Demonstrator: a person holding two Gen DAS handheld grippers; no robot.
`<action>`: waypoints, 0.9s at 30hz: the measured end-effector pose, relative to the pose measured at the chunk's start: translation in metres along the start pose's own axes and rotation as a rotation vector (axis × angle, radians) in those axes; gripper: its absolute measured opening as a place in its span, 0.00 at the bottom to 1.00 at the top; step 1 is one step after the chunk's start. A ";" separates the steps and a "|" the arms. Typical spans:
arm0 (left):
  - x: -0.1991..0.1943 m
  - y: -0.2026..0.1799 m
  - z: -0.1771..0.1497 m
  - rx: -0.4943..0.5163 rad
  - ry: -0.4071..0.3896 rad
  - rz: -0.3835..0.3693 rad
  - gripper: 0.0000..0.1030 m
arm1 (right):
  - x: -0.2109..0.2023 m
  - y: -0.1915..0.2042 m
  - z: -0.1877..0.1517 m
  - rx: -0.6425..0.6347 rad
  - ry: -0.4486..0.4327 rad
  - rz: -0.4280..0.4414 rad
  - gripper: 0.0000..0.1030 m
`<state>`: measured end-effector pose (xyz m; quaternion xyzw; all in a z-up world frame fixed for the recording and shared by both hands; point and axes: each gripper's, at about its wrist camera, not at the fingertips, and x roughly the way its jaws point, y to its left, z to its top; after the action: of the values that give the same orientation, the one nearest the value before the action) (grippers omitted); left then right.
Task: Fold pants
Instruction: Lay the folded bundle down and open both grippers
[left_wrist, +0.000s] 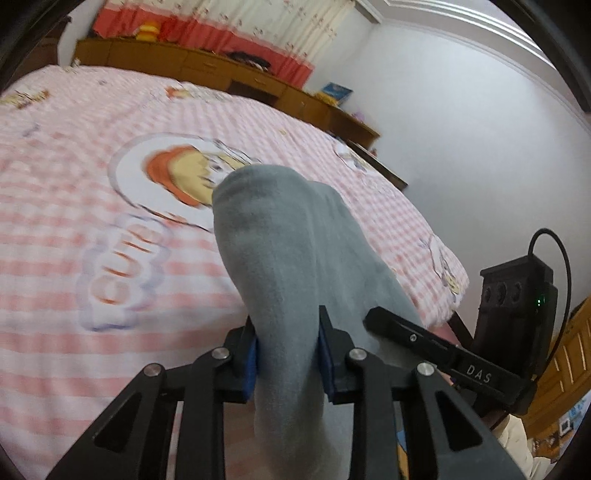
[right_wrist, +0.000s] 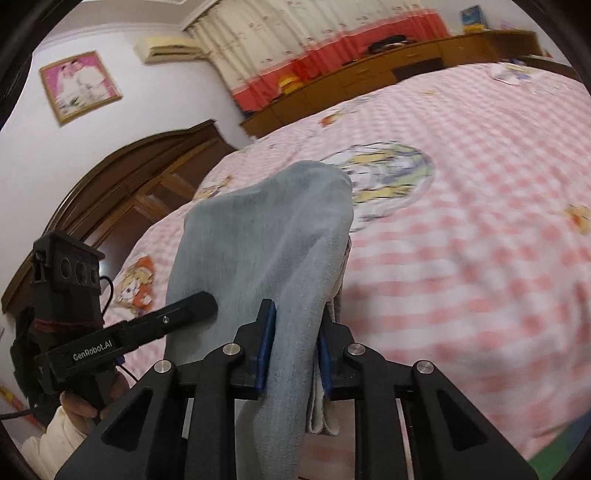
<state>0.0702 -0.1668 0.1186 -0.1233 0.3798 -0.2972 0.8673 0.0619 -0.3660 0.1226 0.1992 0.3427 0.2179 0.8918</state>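
Pants in both grippers' clamp

A home bedroom. Ahead of the hand-held gripper spreads a bed with a pink checked cartoon sheet; beyond it stand low wooden cabinets and floral curtains. A framed photo and air conditioner hang on the wall.
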 end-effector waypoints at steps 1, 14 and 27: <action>-0.009 0.008 0.003 -0.003 -0.009 0.014 0.27 | 0.009 0.011 0.001 -0.015 0.011 0.006 0.21; -0.069 0.143 0.037 -0.087 0.013 0.080 0.27 | 0.132 0.093 0.013 -0.096 0.138 -0.061 0.21; -0.019 0.196 0.019 -0.094 0.098 0.219 0.53 | 0.160 0.078 0.006 -0.154 0.207 -0.162 0.39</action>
<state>0.1569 0.0004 0.0565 -0.1069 0.4464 -0.1881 0.8683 0.1538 -0.2190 0.0817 0.0782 0.4303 0.1902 0.8790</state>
